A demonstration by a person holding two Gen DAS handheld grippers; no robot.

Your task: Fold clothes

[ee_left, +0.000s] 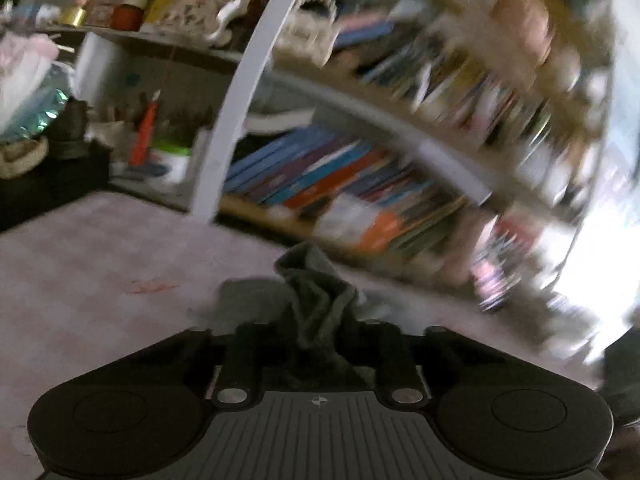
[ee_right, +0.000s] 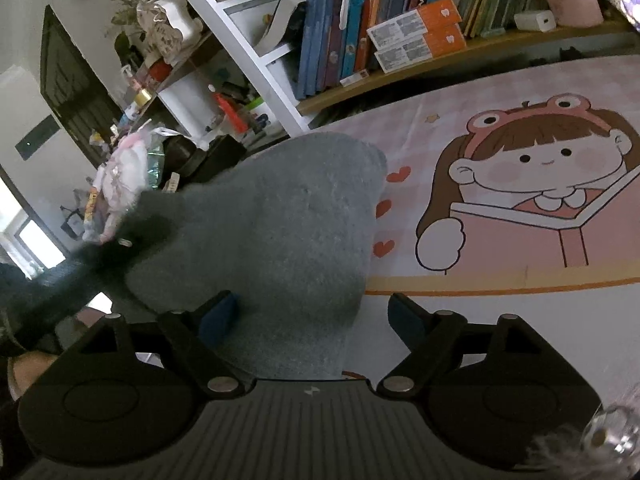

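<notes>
A grey fuzzy garment (ee_right: 280, 232) lies on a pink cartoon mat (ee_right: 520, 200). My right gripper (ee_right: 316, 316) is open just above the garment's near end, with its blue-padded fingers (ee_right: 218, 314) spread on either side. My left gripper (ee_left: 316, 332) is shut on a bunched fold of the same grey cloth (ee_left: 316, 300), which sticks up between its fingers. In the right wrist view the left gripper (ee_right: 120, 244) shows as a dark blur at the garment's left edge.
A white bookshelf (ee_right: 380, 32) full of books stands behind the mat. Cluttered shelves with bottles and boxes (ee_right: 160, 60) are at the left, with a dark door (ee_right: 68, 92) beyond. The left wrist view is motion-blurred.
</notes>
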